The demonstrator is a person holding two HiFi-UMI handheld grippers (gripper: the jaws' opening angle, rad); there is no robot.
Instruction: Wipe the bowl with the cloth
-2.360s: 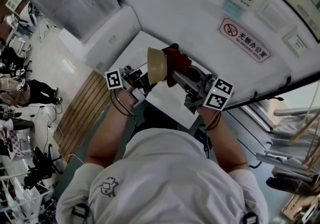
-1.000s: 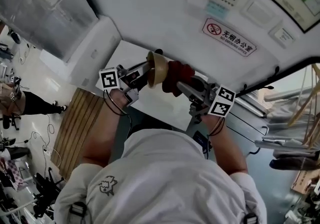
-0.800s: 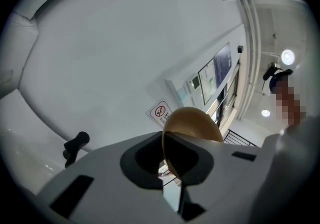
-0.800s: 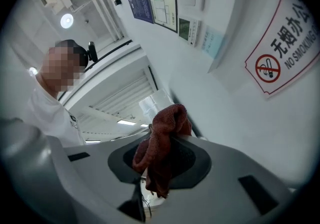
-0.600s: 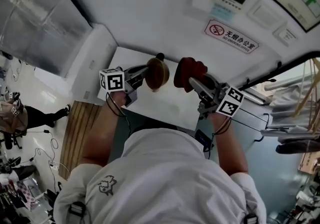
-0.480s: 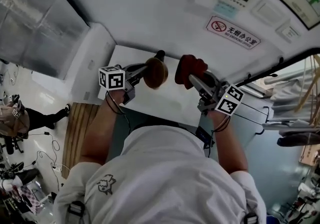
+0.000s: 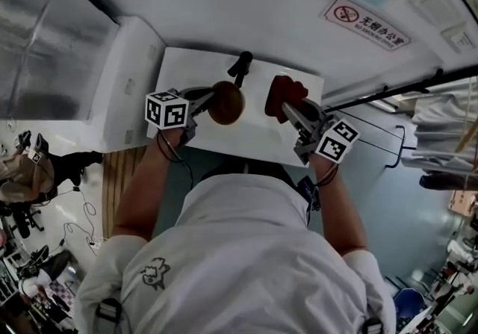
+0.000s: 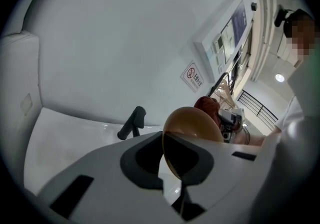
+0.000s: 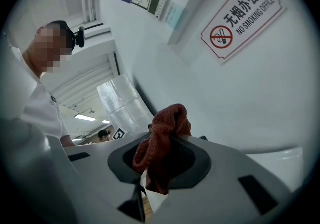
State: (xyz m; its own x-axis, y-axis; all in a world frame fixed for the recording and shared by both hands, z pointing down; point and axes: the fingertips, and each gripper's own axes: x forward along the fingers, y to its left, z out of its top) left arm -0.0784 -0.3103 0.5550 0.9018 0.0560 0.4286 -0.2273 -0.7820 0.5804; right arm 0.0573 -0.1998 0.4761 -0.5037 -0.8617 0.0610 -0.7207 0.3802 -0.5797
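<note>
A brown bowl (image 7: 225, 102) hangs on edge over the white table (image 7: 187, 63), its rim pinched in my left gripper (image 7: 210, 99). In the left gripper view the bowl (image 8: 192, 123) stands between the jaws, its thin rim clamped. My right gripper (image 7: 287, 107) is shut on a red cloth (image 7: 284, 93), a short gap to the right of the bowl. The cloth (image 9: 162, 148) bunches between the jaws in the right gripper view. Bowl and cloth are apart.
A black handle-like object (image 7: 240, 66) lies on the table behind the bowl; it also shows in the left gripper view (image 8: 132, 122). A white wall with a no-smoking sign (image 7: 365, 24) rises behind. A white cabinet (image 7: 127, 78) adjoins the table's left edge.
Bowl and cloth, touching a second ago, have separated. Both grippers have come down toward the table, and the bowl has turned so its outer side faces up.
</note>
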